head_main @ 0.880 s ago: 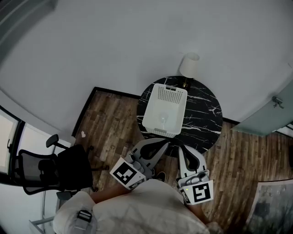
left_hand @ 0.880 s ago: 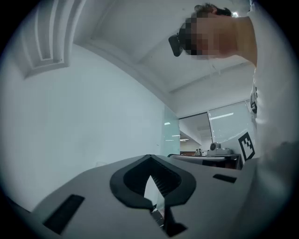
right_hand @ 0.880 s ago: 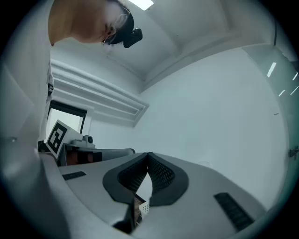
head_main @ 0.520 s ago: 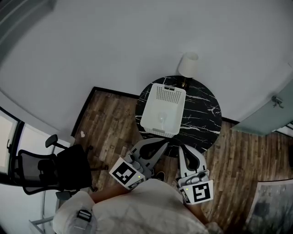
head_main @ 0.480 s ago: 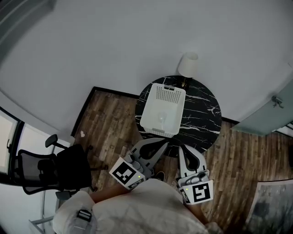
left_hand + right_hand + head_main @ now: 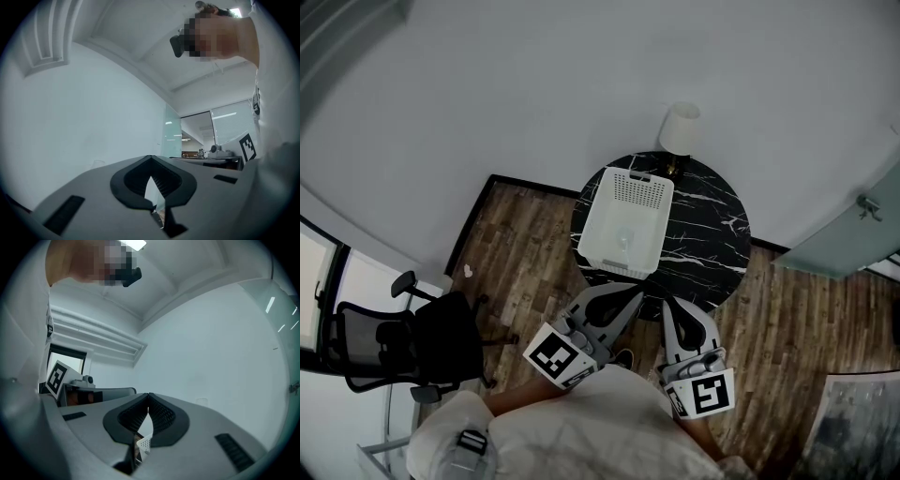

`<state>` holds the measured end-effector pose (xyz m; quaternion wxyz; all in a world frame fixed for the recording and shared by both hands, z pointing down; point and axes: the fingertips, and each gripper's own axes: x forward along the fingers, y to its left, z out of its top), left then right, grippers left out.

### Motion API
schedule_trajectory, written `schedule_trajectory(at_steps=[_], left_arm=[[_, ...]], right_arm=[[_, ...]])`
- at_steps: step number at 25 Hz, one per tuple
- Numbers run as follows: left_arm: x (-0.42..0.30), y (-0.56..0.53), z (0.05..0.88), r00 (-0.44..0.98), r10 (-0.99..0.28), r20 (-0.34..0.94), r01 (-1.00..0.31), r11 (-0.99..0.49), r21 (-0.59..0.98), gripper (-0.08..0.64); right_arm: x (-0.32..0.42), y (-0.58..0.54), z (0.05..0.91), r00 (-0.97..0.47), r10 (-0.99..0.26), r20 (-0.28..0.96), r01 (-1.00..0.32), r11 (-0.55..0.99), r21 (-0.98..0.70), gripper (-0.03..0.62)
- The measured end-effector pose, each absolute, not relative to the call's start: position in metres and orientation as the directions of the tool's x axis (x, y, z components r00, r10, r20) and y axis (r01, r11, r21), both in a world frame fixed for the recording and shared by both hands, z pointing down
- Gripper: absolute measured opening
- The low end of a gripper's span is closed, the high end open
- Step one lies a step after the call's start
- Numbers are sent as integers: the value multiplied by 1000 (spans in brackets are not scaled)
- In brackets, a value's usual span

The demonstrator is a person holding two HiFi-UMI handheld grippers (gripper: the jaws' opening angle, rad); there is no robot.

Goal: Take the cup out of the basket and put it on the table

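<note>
Both of your grippers are drawn back close to your body, short of the table's (image 6: 705, 234) near edge. The left gripper (image 6: 636, 294) has its jaws brought together at the tips, and its own view shows nothing caught in them: the dark ribbed pads (image 6: 161, 180) meet at the point, with only pale wall beyond. The right gripper (image 6: 668, 304) is the same, tips touching and nothing held. Through the small gap below those tips its view shows a corner of the white perforated basket (image 6: 145, 444).

From above, the basket (image 6: 643, 192) stands on the round black marble table just ahead of your left gripper's tips, and ahead of and to the left of your right gripper. Its near end overhangs or reaches the table edge closest to you; which of the two cannot be told. The cup (image 6: 623, 239), clear and faint, sits inside the basket towards the near end, closer to your left gripper than to your right. It is apart from both grippers.

Beyond the basket, at the far rim of the table from your grippers, stands a lamp (image 6: 680, 127) with a white shade. A bare stretch of table lies ahead of your right gripper. Well off to the left of your left gripper, a black office chair (image 6: 384, 342) stands on the wooden floor (image 6: 525, 246). Each gripper's marker cube (image 6: 558, 358) sits at its rear end, against your chest.
</note>
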<state>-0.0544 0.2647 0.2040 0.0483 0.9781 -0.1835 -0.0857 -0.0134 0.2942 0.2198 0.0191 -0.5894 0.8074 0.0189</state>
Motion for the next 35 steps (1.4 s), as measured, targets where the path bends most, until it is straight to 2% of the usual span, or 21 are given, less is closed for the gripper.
schedule_trajectory(at_steps=[18,35], left_arm=[[-48,271,217,897,-426,-117,-409,-901,144,6],[-36,203,218,905,-407,-126,-389,-910,144,6]], right_arm=[[-2,299,231,-337,-941,-43,-941,338,-26,8],[13,234,232,-304,-952,-38,-952,305,-26,8]])
